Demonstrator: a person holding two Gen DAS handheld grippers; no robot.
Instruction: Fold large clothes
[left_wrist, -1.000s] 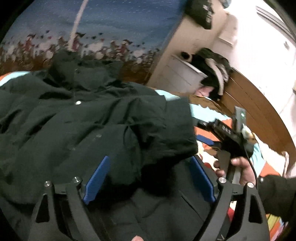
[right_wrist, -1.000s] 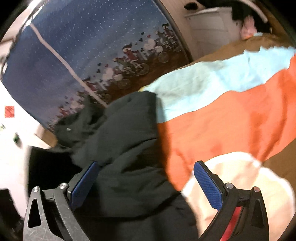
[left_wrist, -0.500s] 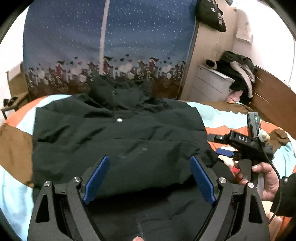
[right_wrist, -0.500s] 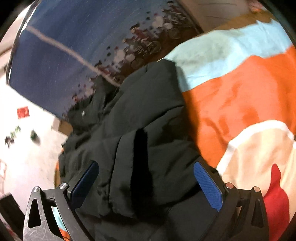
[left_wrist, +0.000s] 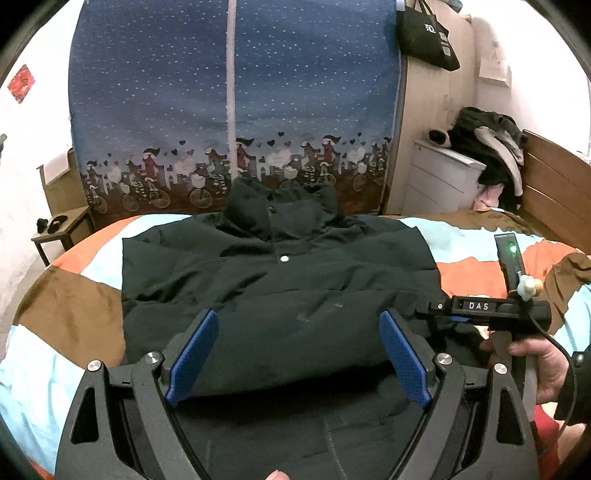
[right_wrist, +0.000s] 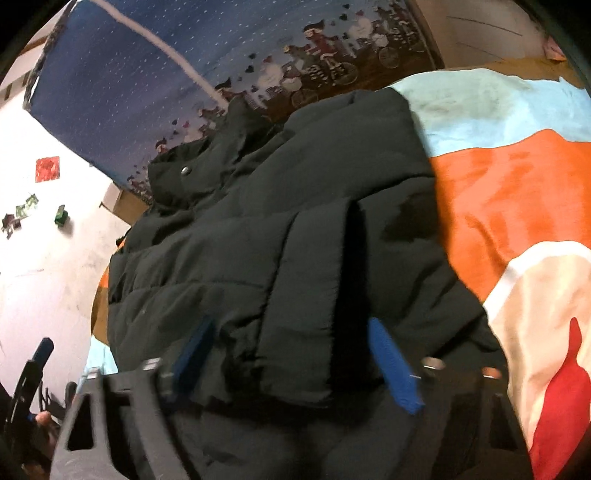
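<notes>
Black quilted puffer jacket (left_wrist: 280, 280) lies flat on the bed, collar toward the far edge by the blue patterned curtain (left_wrist: 232, 92), front snaps visible. A padded fold lies across its near part. Bed covered by orange, light-blue and brown patchwork blanket (left_wrist: 480, 266). Left tool (left_wrist: 297, 354): blue pads spread wide, hovering over the near fold, clamping nothing. Right tool (right_wrist: 291, 362): pads apart, straddling the jacket's near right part; frame blurred, contact unclear. White drawer unit (left_wrist: 439, 177) beyond the bed's far right corner, dark clothes piled on it.
</notes>
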